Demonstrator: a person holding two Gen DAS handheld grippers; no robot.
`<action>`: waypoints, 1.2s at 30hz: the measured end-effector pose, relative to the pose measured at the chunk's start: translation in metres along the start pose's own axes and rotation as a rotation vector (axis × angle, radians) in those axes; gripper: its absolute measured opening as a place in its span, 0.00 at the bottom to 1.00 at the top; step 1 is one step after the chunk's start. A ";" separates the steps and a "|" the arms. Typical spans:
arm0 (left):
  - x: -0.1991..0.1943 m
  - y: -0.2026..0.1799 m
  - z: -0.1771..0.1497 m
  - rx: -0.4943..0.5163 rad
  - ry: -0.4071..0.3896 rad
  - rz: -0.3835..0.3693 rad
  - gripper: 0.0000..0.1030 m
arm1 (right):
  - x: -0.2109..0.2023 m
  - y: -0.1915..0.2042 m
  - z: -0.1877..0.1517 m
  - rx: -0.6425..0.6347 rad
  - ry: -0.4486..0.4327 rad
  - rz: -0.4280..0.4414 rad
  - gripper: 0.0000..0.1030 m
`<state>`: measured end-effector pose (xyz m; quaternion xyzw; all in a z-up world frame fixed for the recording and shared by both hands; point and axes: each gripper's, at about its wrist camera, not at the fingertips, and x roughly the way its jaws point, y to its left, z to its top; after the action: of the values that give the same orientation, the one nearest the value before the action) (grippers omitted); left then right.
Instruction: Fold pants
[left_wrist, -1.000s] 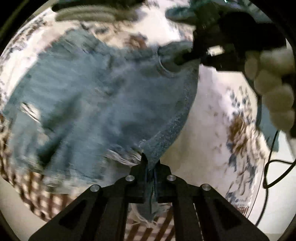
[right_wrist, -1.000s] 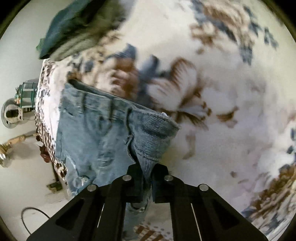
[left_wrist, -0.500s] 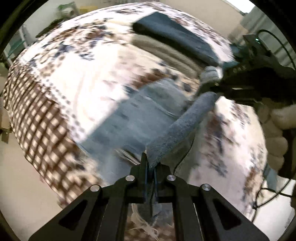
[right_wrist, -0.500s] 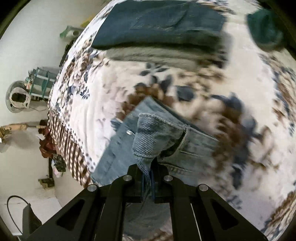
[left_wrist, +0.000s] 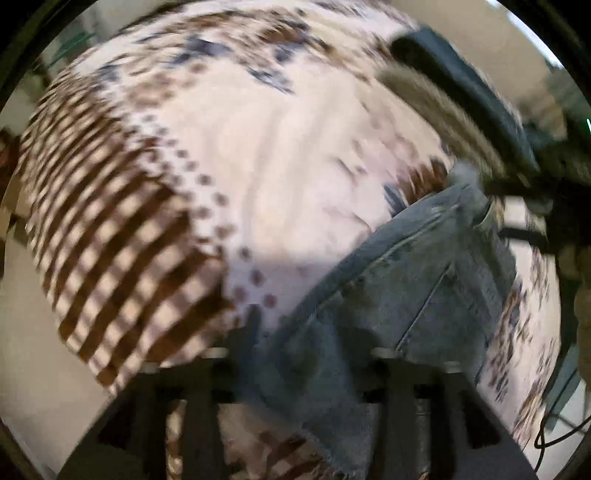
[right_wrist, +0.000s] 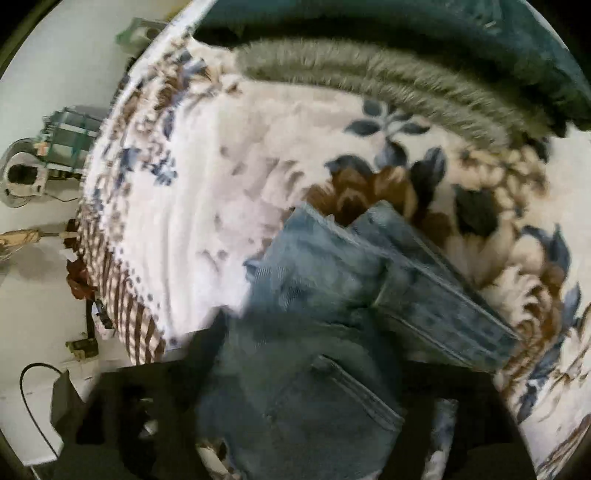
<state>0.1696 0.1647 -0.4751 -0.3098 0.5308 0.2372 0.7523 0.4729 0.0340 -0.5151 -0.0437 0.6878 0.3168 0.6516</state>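
The blue denim pants (left_wrist: 391, 295) lie folded over on the floral blanket (left_wrist: 288, 155); the image is blurred by motion. In the left wrist view my left gripper (left_wrist: 299, 354) stands with its fingers wide apart, the denim lying between and over them. In the right wrist view the pants (right_wrist: 332, 332) show a back pocket and the waistband on top, and my right gripper (right_wrist: 314, 369) is also spread wide with denim lying across its fingers. The right gripper appears in the left wrist view at the right edge (left_wrist: 532, 206), near the waistband.
A stack of folded clothes, dark teal over grey fleece (right_wrist: 388, 70), lies at the far side of the blanket. The blanket's brown checked border (left_wrist: 110, 258) hangs over the bed edge. Floor, cables and clutter (right_wrist: 33, 173) lie to the left.
Both grippers swung the held denim over toward the far side, laid it down folded, and opened. Half a second ago both were shut on the fabric.
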 end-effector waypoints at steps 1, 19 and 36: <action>-0.007 0.009 -0.005 -0.052 -0.012 -0.007 0.58 | -0.011 -0.007 -0.007 -0.005 -0.015 -0.018 0.84; 0.066 -0.059 -0.142 -0.515 0.236 -0.265 0.59 | 0.032 -0.178 -0.044 0.271 0.032 0.234 0.83; 0.019 -0.054 -0.111 0.091 0.209 -0.231 0.05 | -0.031 -0.174 -0.168 0.414 -0.138 0.250 0.22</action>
<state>0.1402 0.0479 -0.5084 -0.3574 0.5774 0.0915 0.7283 0.4137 -0.1979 -0.5604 0.1979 0.6920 0.2492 0.6480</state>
